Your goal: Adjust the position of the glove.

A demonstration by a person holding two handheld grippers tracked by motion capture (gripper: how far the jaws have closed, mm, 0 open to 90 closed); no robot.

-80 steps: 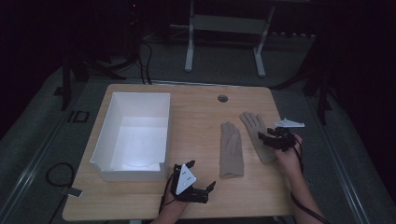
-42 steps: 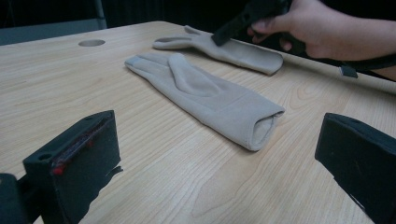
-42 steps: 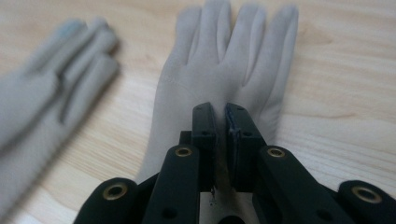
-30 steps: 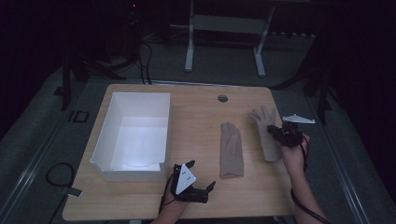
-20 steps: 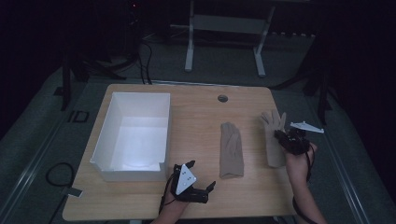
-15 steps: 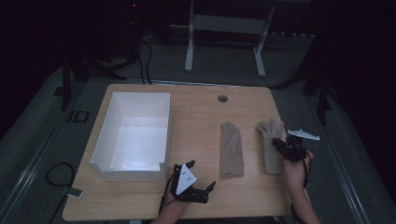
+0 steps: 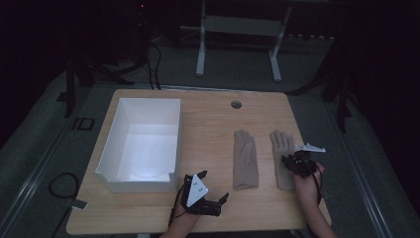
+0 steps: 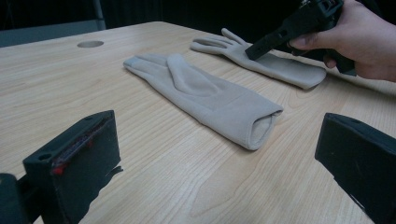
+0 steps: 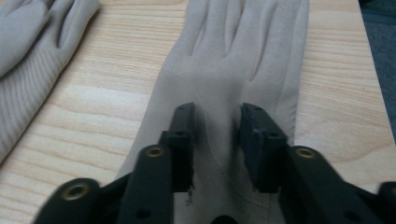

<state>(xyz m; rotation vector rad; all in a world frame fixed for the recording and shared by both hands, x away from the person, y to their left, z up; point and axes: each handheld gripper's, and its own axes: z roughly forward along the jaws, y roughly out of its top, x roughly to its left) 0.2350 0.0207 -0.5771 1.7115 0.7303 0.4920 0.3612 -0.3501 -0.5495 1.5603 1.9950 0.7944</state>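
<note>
Lying beneath right hand-held gripper (image 9: 217,140): glove (image 9: 243,60)

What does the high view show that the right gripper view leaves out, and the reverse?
High view alone: the white box, the left gripper resting near the table's front edge, and the round hole in the table. Right gripper view alone: the right gripper with its fingers parted, a strip of cloth between them. Shared: the right glove and the left glove, side by side.
</note>
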